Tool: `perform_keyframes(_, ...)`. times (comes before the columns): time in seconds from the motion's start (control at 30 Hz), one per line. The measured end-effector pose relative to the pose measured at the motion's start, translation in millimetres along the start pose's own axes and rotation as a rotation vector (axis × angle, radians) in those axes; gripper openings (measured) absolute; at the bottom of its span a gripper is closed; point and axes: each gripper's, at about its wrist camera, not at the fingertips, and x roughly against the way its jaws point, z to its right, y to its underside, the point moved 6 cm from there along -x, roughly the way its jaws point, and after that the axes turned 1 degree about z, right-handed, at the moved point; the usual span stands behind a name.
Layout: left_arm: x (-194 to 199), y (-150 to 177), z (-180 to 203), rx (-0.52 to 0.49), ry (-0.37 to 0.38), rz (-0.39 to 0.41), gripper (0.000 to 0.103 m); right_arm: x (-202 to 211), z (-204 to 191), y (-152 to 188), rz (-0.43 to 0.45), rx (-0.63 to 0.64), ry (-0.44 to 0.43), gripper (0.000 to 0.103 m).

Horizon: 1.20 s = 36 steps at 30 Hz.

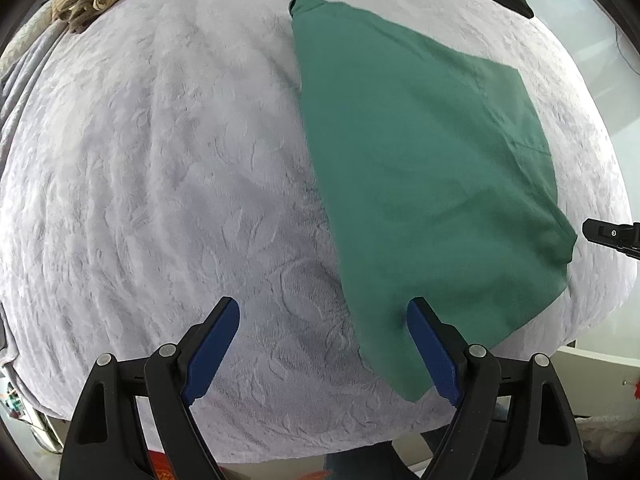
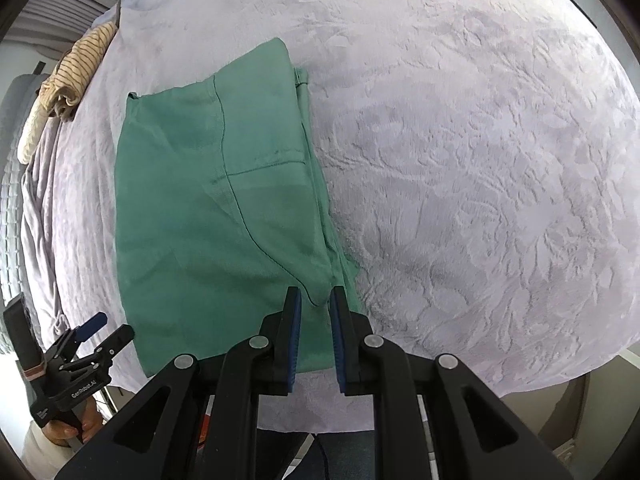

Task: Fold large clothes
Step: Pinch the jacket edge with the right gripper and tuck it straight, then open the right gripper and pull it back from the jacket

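A green garment [image 1: 420, 168] lies folded flat in a long rectangle on the pale lilac plush blanket [image 1: 160, 160]. My left gripper [image 1: 324, 308] hangs open wide above the garment's near left corner. Its right finger is over the cloth, its left finger is over bare blanket, and nothing is held. In the right wrist view the same garment [image 2: 208, 208] shows a seam and stacked edges along its right side. My right gripper [image 2: 316, 294] stands over the near right corner with a narrow gap between its blue pads, which do not pinch the cloth.
A striped beige cloth [image 2: 80, 68] lies bunched at the blanket's far left edge. A person's hand [image 2: 68, 428] holds the left gripper [image 2: 92, 332] at the lower left. The right gripper's tip [image 1: 612, 234] shows at the right edge. The blanket [image 2: 480, 160] stretches wide to the garment's right.
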Motion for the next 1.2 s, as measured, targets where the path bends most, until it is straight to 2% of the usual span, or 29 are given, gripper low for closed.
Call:
perform_keyframes(0.03,2,-1,1,-0.001,-0.005,0.008,0.103,1,-1,0,0.003,0.0,0.002,0.029)
perform_keyframes(0.07,3,-2,1,-0.005,-0.006,0.012,0.103,2,-2,-1,0.012,0.003,0.006,0.048)
perform_keyframes(0.1,4,-2,2,-0.012,-0.009,0.015,0.103,3,-2,-2,0.018,0.006,0.007,0.059)
perform_keyframes(0.33,-1,-3,2,0.008,-0.025,-0.021,0.103,6,-13,-7,0.016,0.034,0.02,0.06)
perform_keyframes(0.4,-2,-4,-4,0.03,-0.02,-0.028,0.103,6,-16,-7,0.014,0.042,0.02,0.066)
perform_keyframes(0.57,-4,-9,-17,0.058,-0.08,-0.041,0.103,6,-23,-9,0.015,0.064,0.031,0.076)
perform_keyframes(0.63,-3,-10,-19,0.065,-0.091,-0.036,0.103,7,-24,-10,0.017,0.068,0.033,0.079)
perform_keyframes(0.83,7,-19,-21,0.072,-0.109,-0.012,0.103,12,-29,-17,0.03,0.081,0.044,0.08)
perform_keyframes(1.1,31,-39,-15,0.088,-0.09,0.046,0.103,32,-42,-31,0.093,0.119,0.071,0.084)
perform_keyframes(1.13,35,-42,-13,0.087,-0.088,0.056,0.103,35,-44,-33,0.104,0.121,0.073,0.087)
perform_keyframes(1.17,36,-46,-12,0.085,-0.086,0.062,0.103,38,-46,-35,0.118,0.122,0.074,0.101)
perform_keyframes(1.2,39,-48,-10,0.083,-0.086,0.069,0.103,43,-48,-36,0.141,0.126,0.077,0.103)
